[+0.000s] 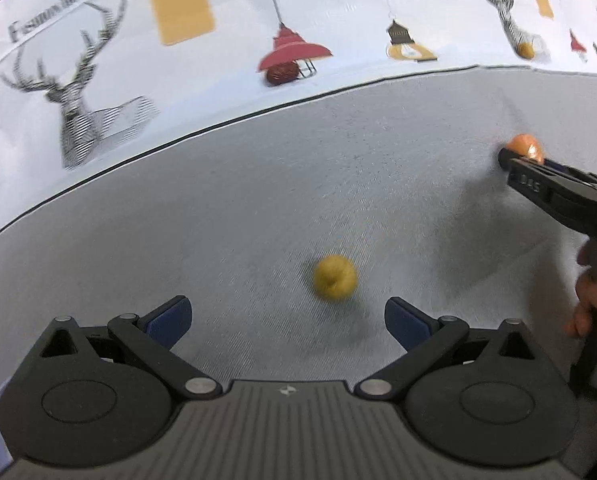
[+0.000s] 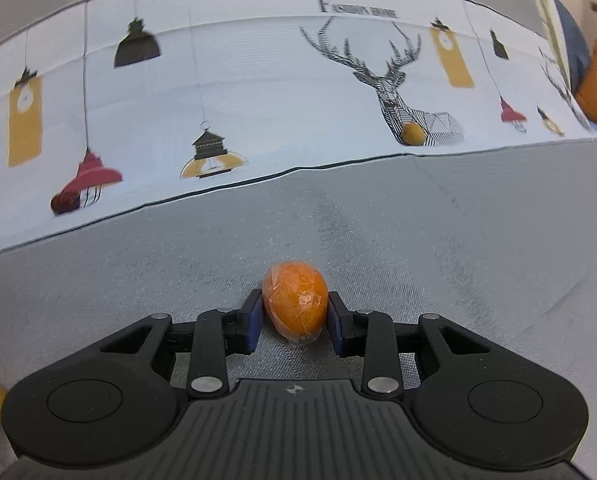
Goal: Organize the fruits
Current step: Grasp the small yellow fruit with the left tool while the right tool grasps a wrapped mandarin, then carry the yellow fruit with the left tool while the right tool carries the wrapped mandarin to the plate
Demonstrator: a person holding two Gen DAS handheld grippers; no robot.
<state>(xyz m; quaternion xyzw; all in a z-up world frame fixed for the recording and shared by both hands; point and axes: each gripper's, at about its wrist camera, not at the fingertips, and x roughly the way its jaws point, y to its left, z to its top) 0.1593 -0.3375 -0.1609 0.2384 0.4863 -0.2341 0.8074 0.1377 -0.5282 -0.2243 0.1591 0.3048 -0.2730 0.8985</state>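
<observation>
The printed cloth (image 2: 258,92) at the back reads "Fashion Home" beside deer heads and hanging lamps; it adjoins a grey woven counter (image 2: 418,240). The right claw (image 2: 295,312) is closed on a plastic-wrapped orange fruit (image 2: 294,304). The left claw (image 1: 288,320) gapes wide, holding nothing, a yellow fruit (image 1: 334,277) lying just ahead on the grey.

Glossy film-wrapped orange (image 2: 295,305), matt woven grey cloth (image 2: 418,248).
</observation>
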